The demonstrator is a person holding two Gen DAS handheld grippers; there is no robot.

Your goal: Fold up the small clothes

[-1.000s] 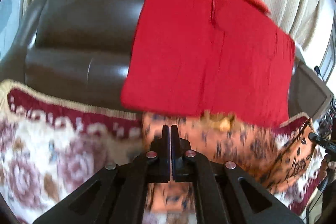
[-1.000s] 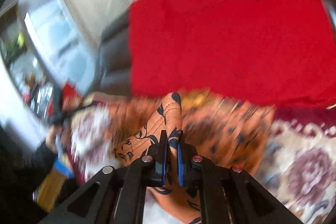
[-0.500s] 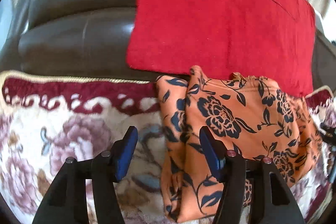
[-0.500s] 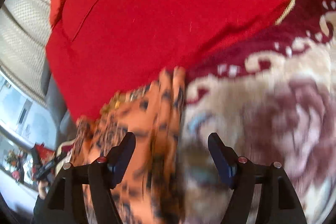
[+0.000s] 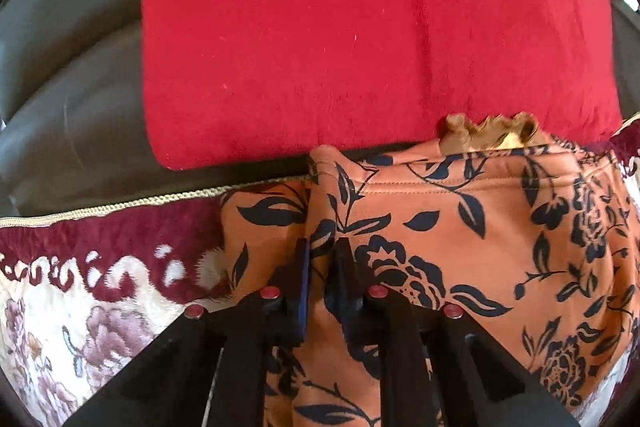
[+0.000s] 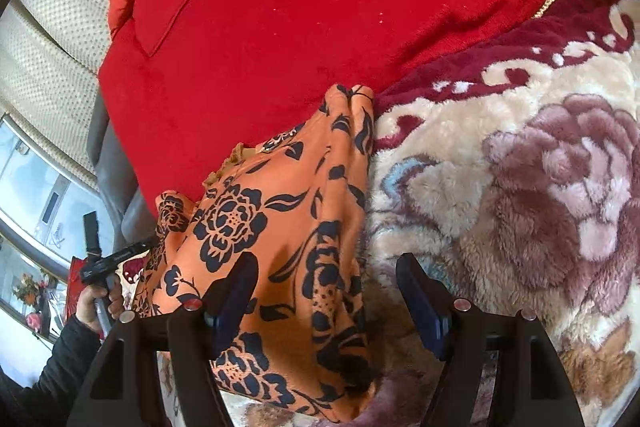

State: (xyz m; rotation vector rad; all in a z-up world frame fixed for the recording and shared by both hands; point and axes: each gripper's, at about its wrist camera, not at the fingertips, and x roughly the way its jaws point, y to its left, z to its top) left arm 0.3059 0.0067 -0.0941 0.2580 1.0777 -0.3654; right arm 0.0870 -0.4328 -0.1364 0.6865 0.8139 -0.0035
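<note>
Left wrist view has the left gripper [image 5: 322,267] low centre, fingers just narrowed onto a ridge of the orange top [image 5: 460,227], cloth pinched between them; that top lies on the floral blanket [image 5: 80,307], its upper edge against the red cloth [image 5: 360,27] filling the upper frame; right wrist view shows the right gripper [image 6: 326,287] with fingers spread wide, straddling the top's right edge and not pressing it; I'd grab only the top layer, close the right one at the same edge, then lift both evenly so the fold stays square.
</note>
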